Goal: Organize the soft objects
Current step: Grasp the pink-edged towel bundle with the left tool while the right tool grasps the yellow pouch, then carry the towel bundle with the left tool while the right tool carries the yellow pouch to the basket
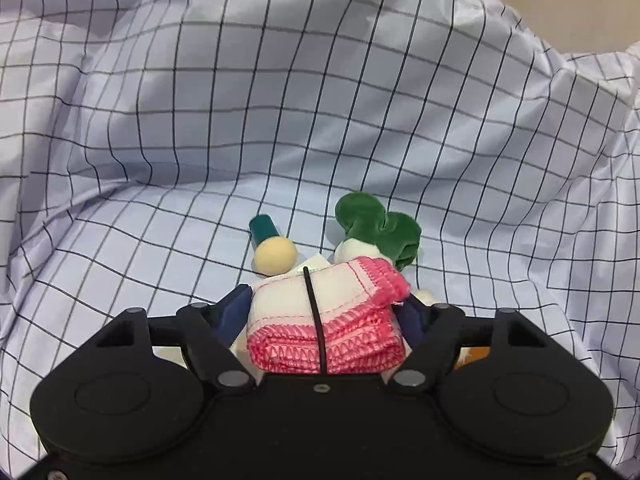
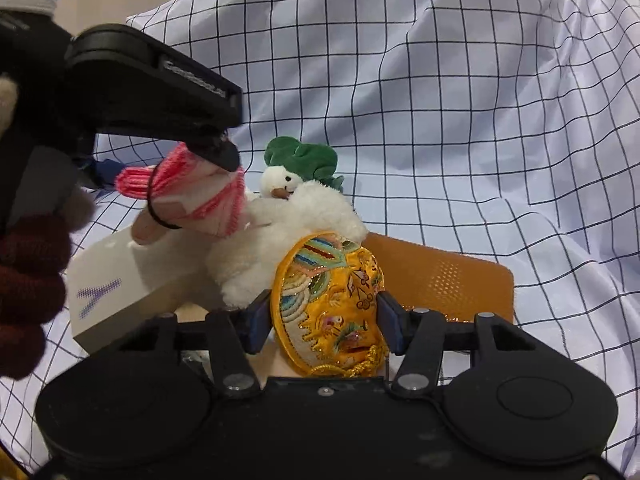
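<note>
Pick-up step. My left claw (image 1: pixel 324 320) grips the pink-edged cloth (image 1: pixel 324 320), rolled and banded. My right claw (image 2: pixel 326 320) clamps the yellow pouch (image 2: pixel 332 304), with the snowman (image 2: pixel 280 240) at 11 o'clock of it. Next: lift both clear, slowly, without dragging the snowman, toward the orange bin (image 2: pixel 440 276).

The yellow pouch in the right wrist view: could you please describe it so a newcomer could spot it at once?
On the grid-patterned cloth, find the right gripper at bottom centre. The pouch sits between its fingers, before the white plush snowman. Only it is shiny yellow with colourful embroidery.
</note>
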The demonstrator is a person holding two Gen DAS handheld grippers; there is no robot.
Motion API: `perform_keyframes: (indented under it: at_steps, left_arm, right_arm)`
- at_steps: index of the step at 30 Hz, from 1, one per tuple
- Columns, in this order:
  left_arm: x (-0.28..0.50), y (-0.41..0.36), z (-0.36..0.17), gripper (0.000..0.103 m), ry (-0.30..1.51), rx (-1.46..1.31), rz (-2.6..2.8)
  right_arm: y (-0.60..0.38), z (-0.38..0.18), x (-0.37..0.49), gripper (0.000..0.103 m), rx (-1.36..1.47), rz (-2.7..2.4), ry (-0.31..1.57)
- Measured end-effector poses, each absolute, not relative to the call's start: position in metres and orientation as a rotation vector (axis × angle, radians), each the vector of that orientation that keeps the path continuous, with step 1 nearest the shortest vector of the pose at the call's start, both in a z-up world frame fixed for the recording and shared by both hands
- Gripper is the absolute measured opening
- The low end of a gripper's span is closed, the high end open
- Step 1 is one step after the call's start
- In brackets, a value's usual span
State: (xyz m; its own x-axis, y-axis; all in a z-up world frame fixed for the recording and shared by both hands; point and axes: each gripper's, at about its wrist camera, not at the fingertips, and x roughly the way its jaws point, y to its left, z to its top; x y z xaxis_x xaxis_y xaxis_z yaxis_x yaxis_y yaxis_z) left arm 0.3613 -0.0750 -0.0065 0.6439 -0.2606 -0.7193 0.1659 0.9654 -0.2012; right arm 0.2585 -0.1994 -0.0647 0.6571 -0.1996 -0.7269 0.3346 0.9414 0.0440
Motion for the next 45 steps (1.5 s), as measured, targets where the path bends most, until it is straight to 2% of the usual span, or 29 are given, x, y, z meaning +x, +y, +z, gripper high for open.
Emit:
perform_keyframes:
  at_steps: [9, 23, 34, 45]
  left_arm:
    - [0.330, -0.061, 0.029, 0.070, 0.750, -0.115, -0.250]
    - [0.207, -0.042, 0.072, 0.070, 0.683, -0.057, -0.242]
    - [0.109, -0.031, 0.054, 0.070, 0.727, -0.082, -0.271]
    - [0.051, -0.030, 0.030, 0.070, 0.760, -0.104, -0.224]
  right_arm:
    - [-0.210, -0.021, 0.238, 0.053, 0.214, -0.342, 0.680]
    - [-0.186, 0.051, 0.133, 0.054, 0.240, -0.274, 0.568]
    - [-0.165, 0.069, 0.034, 0.054, 0.288, -0.262, 0.549]
    - [-0.146, 0.066, -0.043, 0.054, 0.344, -0.254, 0.547]
